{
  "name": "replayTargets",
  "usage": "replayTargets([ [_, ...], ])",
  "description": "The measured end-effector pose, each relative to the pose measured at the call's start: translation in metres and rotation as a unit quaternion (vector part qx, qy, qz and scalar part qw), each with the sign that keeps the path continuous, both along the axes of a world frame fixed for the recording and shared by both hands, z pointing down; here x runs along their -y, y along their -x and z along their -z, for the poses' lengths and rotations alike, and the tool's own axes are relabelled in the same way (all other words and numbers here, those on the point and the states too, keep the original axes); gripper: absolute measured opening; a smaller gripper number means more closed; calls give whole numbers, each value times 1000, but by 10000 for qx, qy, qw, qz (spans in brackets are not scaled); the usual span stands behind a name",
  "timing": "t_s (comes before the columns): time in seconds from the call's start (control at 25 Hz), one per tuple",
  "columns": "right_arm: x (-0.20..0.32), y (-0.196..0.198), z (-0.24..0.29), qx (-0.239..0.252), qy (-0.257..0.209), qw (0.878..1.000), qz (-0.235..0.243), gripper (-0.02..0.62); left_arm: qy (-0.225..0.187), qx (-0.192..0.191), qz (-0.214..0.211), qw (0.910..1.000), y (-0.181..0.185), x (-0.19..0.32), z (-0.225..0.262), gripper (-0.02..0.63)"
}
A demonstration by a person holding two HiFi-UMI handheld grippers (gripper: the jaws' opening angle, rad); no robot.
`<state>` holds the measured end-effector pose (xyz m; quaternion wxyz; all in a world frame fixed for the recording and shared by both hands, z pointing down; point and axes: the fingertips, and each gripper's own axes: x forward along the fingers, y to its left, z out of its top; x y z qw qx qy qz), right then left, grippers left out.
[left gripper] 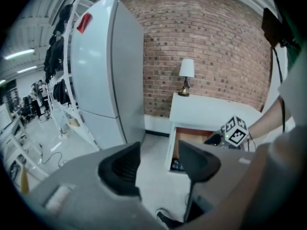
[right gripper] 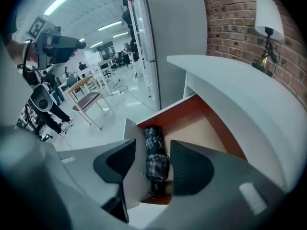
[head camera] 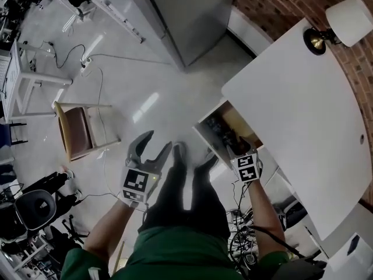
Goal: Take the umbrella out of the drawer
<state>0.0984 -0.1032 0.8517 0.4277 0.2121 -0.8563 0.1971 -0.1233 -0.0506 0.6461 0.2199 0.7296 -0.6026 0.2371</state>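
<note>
Right gripper (right gripper: pixel 146 164) hangs above the open wooden drawer with red-brown walls (right gripper: pixel 170 110), jaws well apart and empty, so the reach looks to be the step in hand. The folded dark plaid umbrella (right gripper: pixel 154 152) shows low in the frame's centre, between those jaws. It lies untouched along the drawer's pale front panel. Next move: descend, straddle it, close. Left gripper (left gripper: pixel 158 164) is open and empty.

In the right gripper view the drawer (right gripper: pixel 201 133) lies open from above, its tan bottom bare to the right of the umbrella (right gripper: pixel 154 152), which lies tight against the front panel (right gripper: pixel 134 171). The desk top (right gripper: pixel 240 95) overhangs the drawer's far end at upper right. In the head view, bare floor (head camera: pixel 157 98) spreads left of the drawer, with a chair (head camera: pixel 78 130) farther left.
</note>
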Motion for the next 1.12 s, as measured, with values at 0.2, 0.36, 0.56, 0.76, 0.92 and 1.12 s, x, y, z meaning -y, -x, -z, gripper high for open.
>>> replayTargets([
  [0.2,-1,2,-39,-344,197,9992,27,229,178,-118,-187,9996,9,-4,-26,249],
  [0.36,0,12,-61,-444,378,9983,1,241,289,-29,-297,9991,24,-5,-36,249],
  [0.56,2,21,-94,-638,574,9963,57,250,333,26,-155,9993,46,-8,-40,249],
  [0.76,6,33,-138,-893,697,9933,223,261,420,-12,-24,9991,65,-14,-60,247],
  [0.92,13,39,-165,-1149,631,9901,510,268,352,-27,-8,9994,71,-9,-76,247],
  [1.12,9,37,-203,-1412,953,9826,736,293,222,-123,64,9997,74,4,-90,245],
])
